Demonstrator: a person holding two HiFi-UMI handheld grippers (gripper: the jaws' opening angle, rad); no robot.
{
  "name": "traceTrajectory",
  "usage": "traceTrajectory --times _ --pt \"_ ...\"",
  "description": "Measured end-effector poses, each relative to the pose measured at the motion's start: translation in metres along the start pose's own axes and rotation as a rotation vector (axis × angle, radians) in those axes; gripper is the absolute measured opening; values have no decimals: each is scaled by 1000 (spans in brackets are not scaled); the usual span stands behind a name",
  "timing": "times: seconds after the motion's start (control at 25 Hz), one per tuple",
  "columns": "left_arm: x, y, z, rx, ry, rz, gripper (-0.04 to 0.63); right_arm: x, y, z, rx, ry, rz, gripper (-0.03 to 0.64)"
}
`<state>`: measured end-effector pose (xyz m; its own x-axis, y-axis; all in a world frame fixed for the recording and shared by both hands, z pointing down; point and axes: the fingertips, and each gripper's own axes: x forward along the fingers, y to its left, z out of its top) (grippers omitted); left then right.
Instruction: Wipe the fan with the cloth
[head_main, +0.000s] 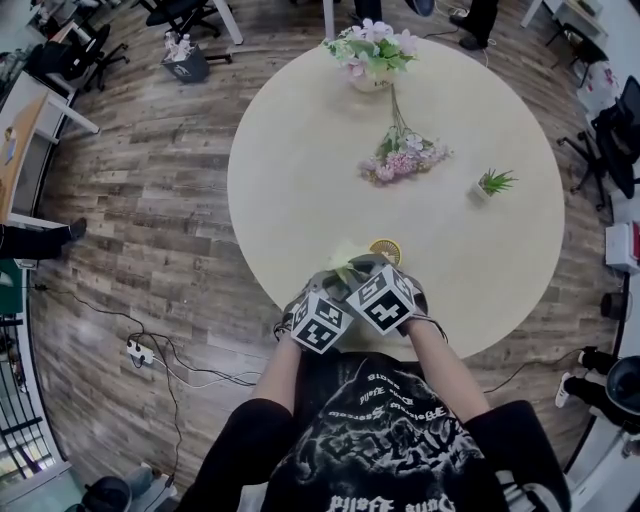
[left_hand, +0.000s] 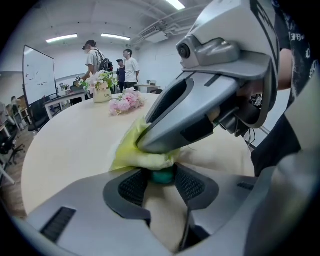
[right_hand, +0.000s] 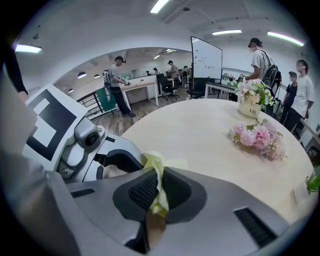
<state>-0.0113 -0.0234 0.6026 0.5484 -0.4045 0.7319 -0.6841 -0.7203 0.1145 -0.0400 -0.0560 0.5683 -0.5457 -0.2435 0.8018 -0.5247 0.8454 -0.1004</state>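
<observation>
Most of the fan (head_main: 385, 250) was hidden from me. In the head view only a slice of its round yellowish grille peeked out just beyond the tips of the two hand-held grippers, and the rest lay under the cloth and the grippers themselves. The left hand-held gripper (left_hand: 161, 177) was clenched on a small teal piece, pinched between its two pads. I took it for part of the fan, though I could not make out which part. The yellow cloth (left_hand: 131, 150) was bunched right above that piece, with the tip of the right hand-held gripper (right_hand: 158, 192) lying on it. That gripper's jaws were grasping a fold of the cloth tight between the pads.

Well ahead of the grippers on the round surface (head_main: 300, 170) stood one vase (head_main: 368, 82) holding pink and white flowers (head_main: 375, 45). Ahead and to the right of the grippers sat one little pot (head_main: 480, 194) with a spiky green plant (head_main: 497, 181) in it. Between the vase and the grippers lay one loose bunch of pink flowers (head_main: 403, 158), flat on the surface and in no container.

My count — one fan, one cloth, two hand-held grippers, one vase, one pot, one loose bunch.
</observation>
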Motion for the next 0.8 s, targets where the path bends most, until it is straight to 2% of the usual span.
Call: traceTrajectory --times 0.32,0.6,0.8 --pt "0 0 1 0 2 -4 186 -2 15 -2 24 -41 80 24" --pt "0 0 0 4 4 -15 186 -9 33 -12 8 -38 213 23" --pt "-1 -2 0 17 2 -9 190 -14 36 -16 -91 -7 248 23"
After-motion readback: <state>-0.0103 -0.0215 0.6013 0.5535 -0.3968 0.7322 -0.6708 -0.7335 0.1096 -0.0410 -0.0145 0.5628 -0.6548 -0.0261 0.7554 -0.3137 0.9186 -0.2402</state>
